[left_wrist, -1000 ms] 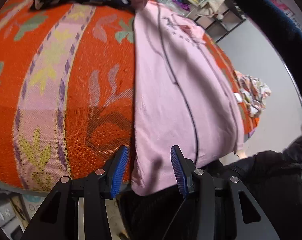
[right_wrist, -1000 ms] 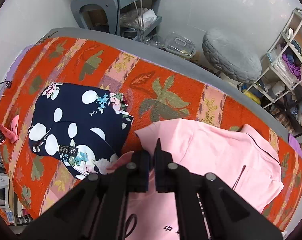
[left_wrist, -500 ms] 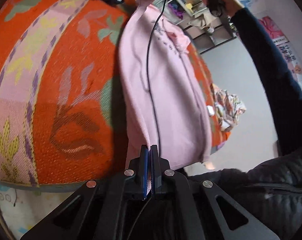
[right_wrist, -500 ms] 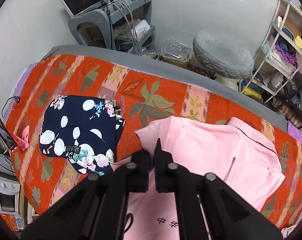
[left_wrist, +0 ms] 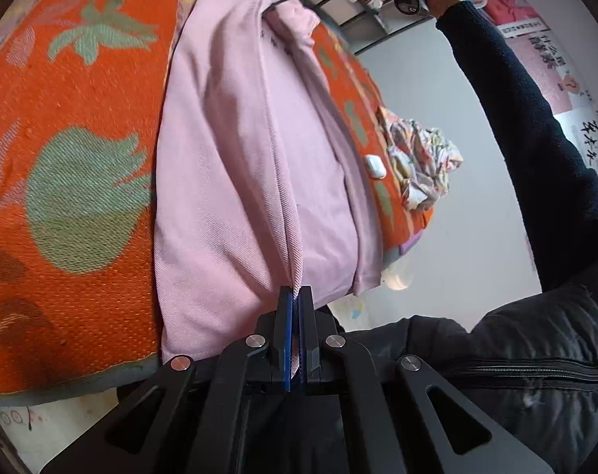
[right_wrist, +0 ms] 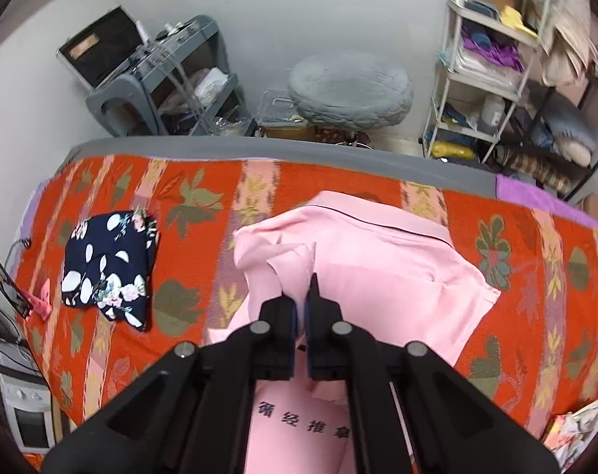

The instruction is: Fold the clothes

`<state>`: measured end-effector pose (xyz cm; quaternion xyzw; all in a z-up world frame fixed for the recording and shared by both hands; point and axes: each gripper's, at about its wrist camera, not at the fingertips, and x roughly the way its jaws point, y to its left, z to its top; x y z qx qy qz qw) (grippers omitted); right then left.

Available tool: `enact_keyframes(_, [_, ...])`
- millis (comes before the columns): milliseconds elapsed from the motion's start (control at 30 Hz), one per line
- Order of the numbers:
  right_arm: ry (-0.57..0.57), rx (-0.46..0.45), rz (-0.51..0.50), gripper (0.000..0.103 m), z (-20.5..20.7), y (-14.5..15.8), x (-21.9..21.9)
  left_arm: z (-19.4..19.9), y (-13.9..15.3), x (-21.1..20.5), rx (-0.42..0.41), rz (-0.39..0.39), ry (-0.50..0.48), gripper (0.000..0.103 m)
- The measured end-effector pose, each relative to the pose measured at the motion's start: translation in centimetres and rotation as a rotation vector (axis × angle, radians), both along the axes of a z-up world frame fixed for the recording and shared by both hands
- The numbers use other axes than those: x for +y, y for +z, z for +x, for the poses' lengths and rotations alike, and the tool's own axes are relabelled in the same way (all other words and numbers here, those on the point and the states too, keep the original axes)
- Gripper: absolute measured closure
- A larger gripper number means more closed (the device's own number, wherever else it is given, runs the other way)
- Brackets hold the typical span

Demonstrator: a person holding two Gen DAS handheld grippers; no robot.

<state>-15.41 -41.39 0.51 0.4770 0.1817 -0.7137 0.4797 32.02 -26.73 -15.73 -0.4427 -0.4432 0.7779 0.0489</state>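
A pink polo shirt (left_wrist: 235, 166) lies lengthwise on the orange patterned bed cover (left_wrist: 61, 150). My left gripper (left_wrist: 295, 296) is shut on the shirt's near hem edge and lifts a fold of it. My right gripper (right_wrist: 302, 296) is shut on the shirt's left shoulder and sleeve part (right_wrist: 283, 260), held above the shirt's collar end (right_wrist: 378, 237). Black printed characters (right_wrist: 302, 420) show on the shirt below the right gripper.
A folded navy floral garment (right_wrist: 109, 264) lies at the bed's left. A crumpled light patterned garment (left_wrist: 421, 162) and a small white case (left_wrist: 374, 166) lie on the right side. A grey cart (right_wrist: 160, 87), a grey stool (right_wrist: 350, 87) and shelves (right_wrist: 508, 59) stand beyond the bed.
My left gripper shut on the shirt's hem and lifted it across the shirt. My right gripper rose higher and moved right with the shirt's shoulder in it.
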Motion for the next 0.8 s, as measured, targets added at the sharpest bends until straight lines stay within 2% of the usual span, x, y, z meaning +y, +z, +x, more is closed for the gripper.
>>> enact_keyframes(100, [-0.027, -0.039, -0.017, 0.1, -2.2, -2.9, 0.8, -0.8, -1.9, -0.1, -0.053, 0.052, 0.0, 0.103])
enact_keyframes(167, [-0.044, -0.052, 0.002, 0.1, -3.2, -5.1, 0.8, -1.0, -2.7, 0.1, -0.057, 0.097, -0.002, 0.103])
enact_keyframes(267, [-0.072, -0.059, 0.039, 0.1, -4.7, -8.1, 0.7, -1.2, -2.1, 0.6, -0.019, 0.116, -0.035, 0.103])
enact_keyframes(400, [-0.038, -0.042, 0.066, 0.096, -5.3, -8.9, 0.3, -1.5, -0.8, 0.7, 0.01, 0.122, -0.084, 0.103])
enact_keyframes(433, [-0.035, -0.059, 0.083, 0.091, -5.4, -9.0, 0.4, -1.5, -0.7, 0.4, 0.001, 0.135, -0.096, 0.103])
enact_keyframes(467, [-0.022, -0.098, 0.108, 0.073, -5.3, -9.2, 0.7, -1.4, -0.6, 0.0, -0.006, 0.139, -0.108, 0.103])
enact_keyframes(500, [-0.002, -0.155, 0.138, 0.061, -5.0, -9.4, 1.2, -1.3, -0.3, -0.5, -0.003, 0.129, -0.112, 0.103])
enact_keyframes(533, [0.018, -0.211, 0.168, 0.044, -4.7, -9.5, 1.7, -1.2, 0.1, -1.0, 0.004, 0.116, -0.113, 0.103])
enact_keyframes(633, [0.122, -0.316, 0.246, 0.04, -2.2, -9.0, 4.0, -0.8, 1.0, -2.1, 0.055, 0.14, -0.103, 0.103])
enact_keyframes(667, [0.136, -0.326, 0.255, 0.032, -1.5, -8.7, 5.5, -0.6, 1.2, -2.5, 0.073, 0.15, -0.099, 0.103])
enact_keyframes(733, [0.163, -0.347, 0.272, 0.025, 0.1, -8.1, 8.3, -0.3, 1.7, -2.4, 0.09, 0.143, -0.114, 0.103])
enact_keyframes(800, [0.203, -0.384, 0.286, 0.025, 2.0, -7.6, 11.5, 0.1, 2.1, -2.2, 0.103, 0.132, -0.132, 0.103])
